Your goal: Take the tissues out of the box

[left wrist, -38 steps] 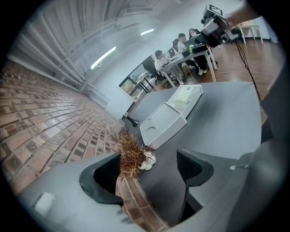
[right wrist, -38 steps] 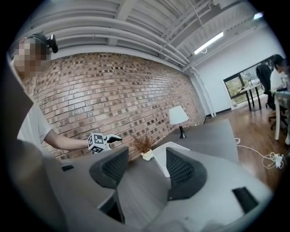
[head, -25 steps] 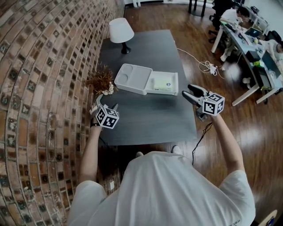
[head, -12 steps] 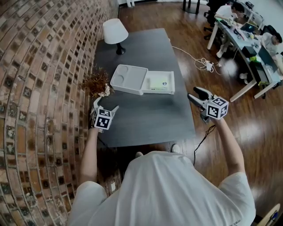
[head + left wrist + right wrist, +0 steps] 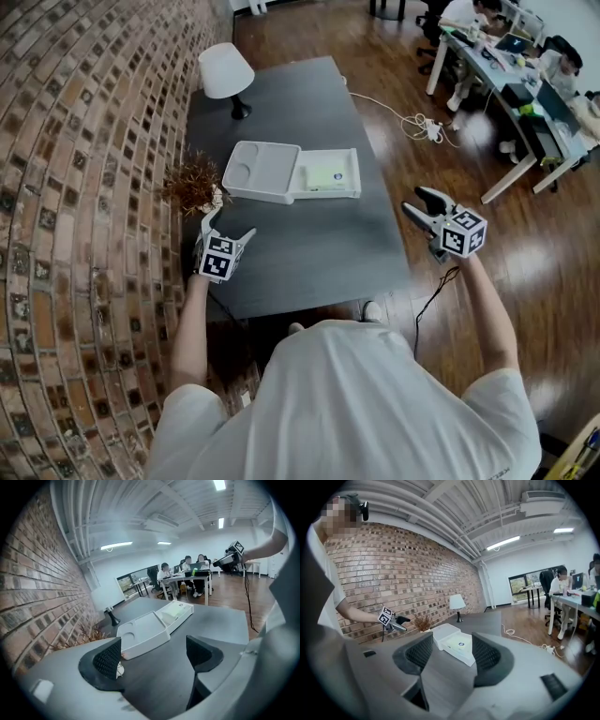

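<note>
A white box [image 5: 264,172] lies on the dark grey table [image 5: 309,253], its lid slid left off the tray. A pale green tissue pack [image 5: 327,175] shows in the tray. My left gripper [image 5: 230,223] hovers over the table's near left corner, short of the box. It is open, its jaws widened and nothing between them [image 5: 153,656]. The box [image 5: 143,634] lies ahead of it. My right gripper [image 5: 412,200] hangs off the table's right edge, over the floor. Its jaws are drawn close with nothing between them [image 5: 452,651], and they point at the box [image 5: 450,641].
A white lamp [image 5: 226,70] stands at the table's far end. A dried plant [image 5: 192,183] sits by the brick wall [image 5: 75,187], just ahead of my left gripper. A cable [image 5: 412,122] lies on the wooden floor. Desks with seated people [image 5: 525,66] stand far right.
My left gripper's jaws have spread wider. Both grippers stay roughly where they were, while the head view has shifted a little.
</note>
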Motion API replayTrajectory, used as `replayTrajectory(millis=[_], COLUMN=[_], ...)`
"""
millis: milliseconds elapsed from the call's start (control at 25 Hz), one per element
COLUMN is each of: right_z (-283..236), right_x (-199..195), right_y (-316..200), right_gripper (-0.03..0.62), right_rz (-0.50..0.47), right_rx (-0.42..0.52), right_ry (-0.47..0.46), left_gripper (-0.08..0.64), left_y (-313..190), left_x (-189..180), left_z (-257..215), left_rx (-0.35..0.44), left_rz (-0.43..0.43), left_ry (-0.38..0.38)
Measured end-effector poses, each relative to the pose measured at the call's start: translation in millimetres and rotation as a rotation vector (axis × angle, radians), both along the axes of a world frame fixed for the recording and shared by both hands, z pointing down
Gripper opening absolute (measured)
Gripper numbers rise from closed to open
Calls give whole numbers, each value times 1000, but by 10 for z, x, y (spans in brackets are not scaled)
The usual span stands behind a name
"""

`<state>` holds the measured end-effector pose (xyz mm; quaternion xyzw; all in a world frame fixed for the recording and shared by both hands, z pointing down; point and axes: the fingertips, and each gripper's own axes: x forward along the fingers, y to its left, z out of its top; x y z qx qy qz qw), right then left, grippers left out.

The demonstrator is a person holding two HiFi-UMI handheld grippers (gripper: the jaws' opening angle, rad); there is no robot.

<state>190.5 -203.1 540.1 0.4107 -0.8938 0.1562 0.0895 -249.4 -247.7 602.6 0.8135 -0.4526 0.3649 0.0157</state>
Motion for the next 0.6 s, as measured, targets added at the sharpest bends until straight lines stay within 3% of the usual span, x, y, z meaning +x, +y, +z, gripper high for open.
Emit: replayTrajectory(millis=[240, 600], right_z=[-196, -289], right_x=[-34, -67], right_y=[98, 211], right_gripper=[262, 262], right_rz=[-10, 1], right_rx=[118, 187], right_ry=[-4, 45], left_gripper=[440, 442], left_y=[-130, -401], left_x=[365, 930], left_z=[94, 227], left_rx=[-41, -79], left_rz=[93, 189], left_ry=[5, 14])
